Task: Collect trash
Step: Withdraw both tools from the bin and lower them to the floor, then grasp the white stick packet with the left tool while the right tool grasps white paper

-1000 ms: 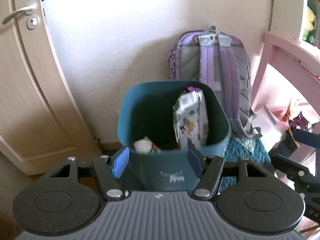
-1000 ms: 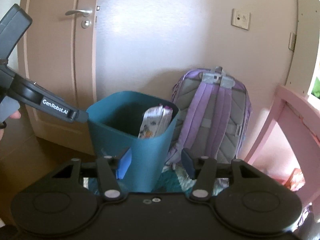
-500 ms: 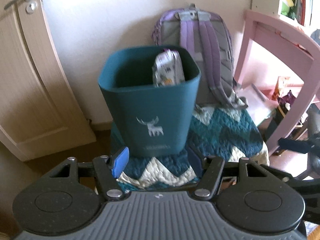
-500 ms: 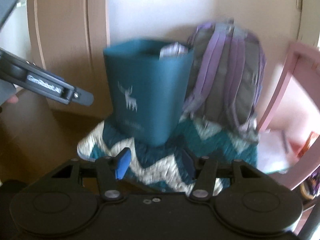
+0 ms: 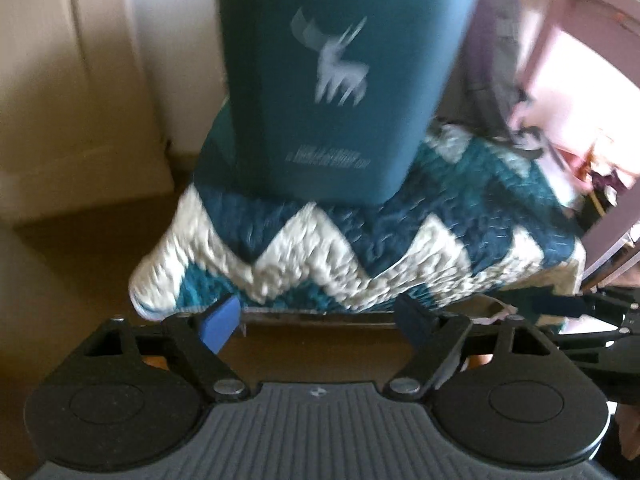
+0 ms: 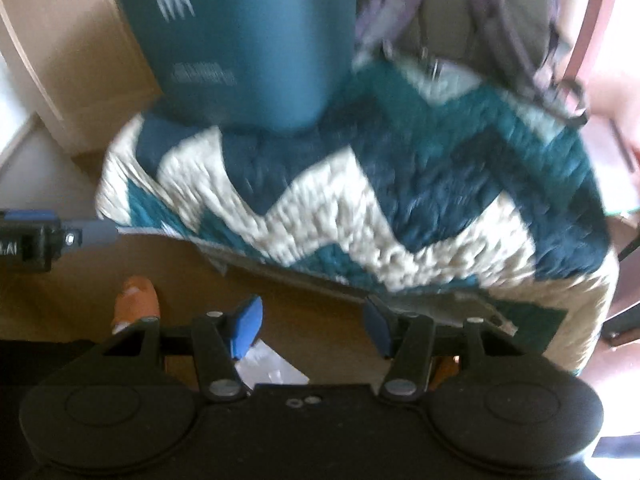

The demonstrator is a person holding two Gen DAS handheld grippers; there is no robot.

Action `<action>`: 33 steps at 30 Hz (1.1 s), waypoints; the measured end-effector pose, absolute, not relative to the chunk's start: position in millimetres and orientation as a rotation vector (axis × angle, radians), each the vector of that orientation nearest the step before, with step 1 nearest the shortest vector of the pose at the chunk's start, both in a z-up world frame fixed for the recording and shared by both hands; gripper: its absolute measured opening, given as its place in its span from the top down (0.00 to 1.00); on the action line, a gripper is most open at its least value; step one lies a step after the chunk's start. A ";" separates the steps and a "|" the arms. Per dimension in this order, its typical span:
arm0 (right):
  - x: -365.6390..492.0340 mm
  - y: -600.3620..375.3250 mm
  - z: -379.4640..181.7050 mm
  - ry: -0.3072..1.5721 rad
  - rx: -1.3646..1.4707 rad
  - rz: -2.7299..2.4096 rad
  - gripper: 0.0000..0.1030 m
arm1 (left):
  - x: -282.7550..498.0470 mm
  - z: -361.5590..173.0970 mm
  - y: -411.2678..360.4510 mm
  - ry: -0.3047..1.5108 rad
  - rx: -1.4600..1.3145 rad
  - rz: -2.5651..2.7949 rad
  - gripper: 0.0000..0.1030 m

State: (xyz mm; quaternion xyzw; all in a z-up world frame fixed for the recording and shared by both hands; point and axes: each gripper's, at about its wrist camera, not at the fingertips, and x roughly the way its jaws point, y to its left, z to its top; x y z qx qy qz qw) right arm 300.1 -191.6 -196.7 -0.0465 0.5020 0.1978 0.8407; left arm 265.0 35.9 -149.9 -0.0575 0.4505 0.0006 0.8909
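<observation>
The teal bin (image 5: pixel 344 80) with the pale deer print stands on the far part of a teal-and-cream zigzag rug (image 5: pixel 360 248), and everything else reads best from it. Both views are blurred and aimed low, at the floor in front of the bin.

The left gripper (image 5: pixel 316 316) hangs just short of the rug's near edge, jaws spread apart and holding nothing. The right gripper (image 6: pixel 310 326) is likewise agape and empty.

Below the right gripper, on the bare floor well in front of the bin, lies a crumpled pale scrap (image 6: pixel 272 368) — probably trash, though too blurred to be sure. An orange piece (image 6: pixel 136 300) lies nearby; what it is I cannot tell.

My judgement: nothing is in hand, so this pickup is not yet begun — grasp and carry to the bin remain.
</observation>
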 end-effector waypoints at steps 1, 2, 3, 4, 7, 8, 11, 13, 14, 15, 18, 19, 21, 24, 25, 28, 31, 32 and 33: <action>305.1 -188.6 -209.8 1.085 -0.105 0.422 0.46 | 267.1 -164.5 37.8 0.958 -0.151 0.014 0.09; 309.4 -186.0 -220.6 1.107 -0.108 0.427 0.46 | 269.4 -180.2 39.2 0.983 -0.179 0.028 0.08; 313.5 -182.1 -232.6 1.129 -0.117 0.431 0.46 | 270.9 -193.8 40.3 0.997 -0.194 0.053 0.08; 317.4 -177.3 -246.5 1.155 -0.129 0.443 0.46 | 271.8 -209.3 40.9 1.013 -0.203 0.086 0.08; 325.3 -161.2 -285.2 1.229 -0.172 0.480 0.46 | 273.0 -264.4 43.6 1.114 -0.253 0.170 0.08; 327.1 -155.8 -297.9 1.255 -0.183 0.493 0.46 | 273.3 -282.9 43.9 1.157 -0.263 0.199 0.08; 333.3 -138.9 -338.3 1.327 -0.216 0.525 0.46 | 276.8 -346.7 41.3 1.343 -0.251 0.327 0.08; 336.5 -129.3 -364.2 1.367 -0.236 0.547 0.46 | 276.9 -386.5 43.9 1.450 -0.339 0.338 0.08; 337.8 -124.8 -376.6 1.383 -0.248 0.553 0.46 | 277.1 -402.8 45.4 1.492 -0.377 0.341 0.08; 339.0 -121.1 -387.6 1.399 -0.253 0.564 0.46 | 278.6 -422.7 47.3 1.539 -0.404 0.355 0.08; 341.4 -113.2 -422.5 1.452 -0.245 0.588 0.46 | 279.9 -465.8 48.7 1.614 -0.407 0.359 0.08; 342.1 -112.1 -434.2 1.474 -0.240 0.595 0.46 | 280.0 -477.4 47.3 1.630 -0.385 0.355 0.08; 342.0 -107.7 -454.0 1.510 -0.233 0.605 0.46 | 280.3 -501.4 41.8 1.658 -0.332 0.330 0.08; 342.8 -101.8 -482.8 1.545 -0.221 0.621 0.46 | 278.5 -536.3 28.7 1.727 -0.304 0.297 0.08; 343.9 -99.2 -491.4 1.557 -0.220 0.626 0.46 | 277.5 -545.4 27.0 1.739 -0.310 0.295 0.08; 347.0 -92.5 -512.6 1.575 -0.235 0.635 0.46 | 277.1 -566.8 21.6 1.759 -0.342 0.302 0.08; 352.1 -88.5 -531.8 1.610 -0.207 0.617 0.46 | 273.2 -592.4 21.3 1.806 -0.404 0.341 0.08; 353.2 -87.0 -538.2 1.619 -0.203 0.607 0.46 | 271.5 -597.9 22.5 1.813 -0.430 0.352 0.08; 352.9 -85.0 -544.1 1.624 -0.204 0.597 0.46 | 269.7 -603.8 24.0 1.820 -0.454 0.366 0.08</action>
